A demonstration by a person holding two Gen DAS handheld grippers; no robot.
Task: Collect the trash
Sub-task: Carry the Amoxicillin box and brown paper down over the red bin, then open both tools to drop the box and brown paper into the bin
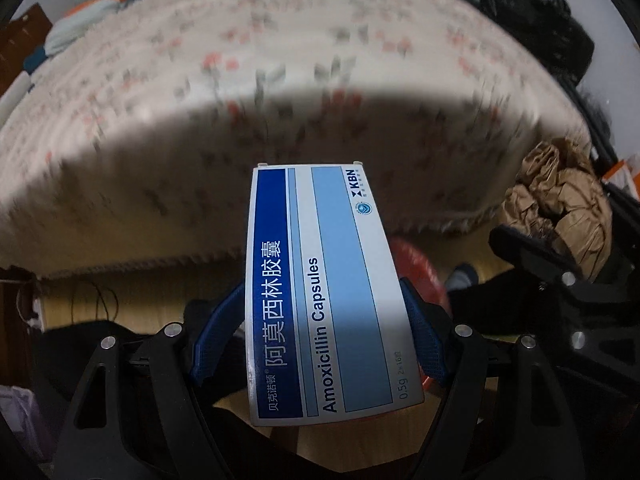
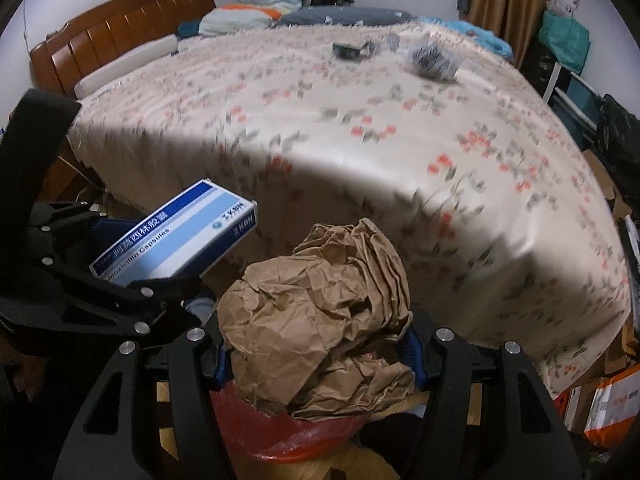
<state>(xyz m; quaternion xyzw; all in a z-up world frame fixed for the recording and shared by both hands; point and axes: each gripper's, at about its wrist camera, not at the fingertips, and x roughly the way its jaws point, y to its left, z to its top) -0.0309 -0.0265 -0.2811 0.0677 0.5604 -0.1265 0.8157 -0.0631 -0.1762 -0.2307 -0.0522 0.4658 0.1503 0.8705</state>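
The left gripper (image 1: 320, 336) and right gripper (image 2: 316, 354) are held side by side, both pointing forward, each with its blue-padded fingers (image 1: 426, 336) closed partway around a held item; the left sits slightly lower and tilted.

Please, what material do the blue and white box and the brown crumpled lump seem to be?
Blue and white box, held in the left claw: likely thin printed cardboard, smooth, sharp folded edges. Brown lump, in the right claw: probably kraft paper, matte, with many dry creases.
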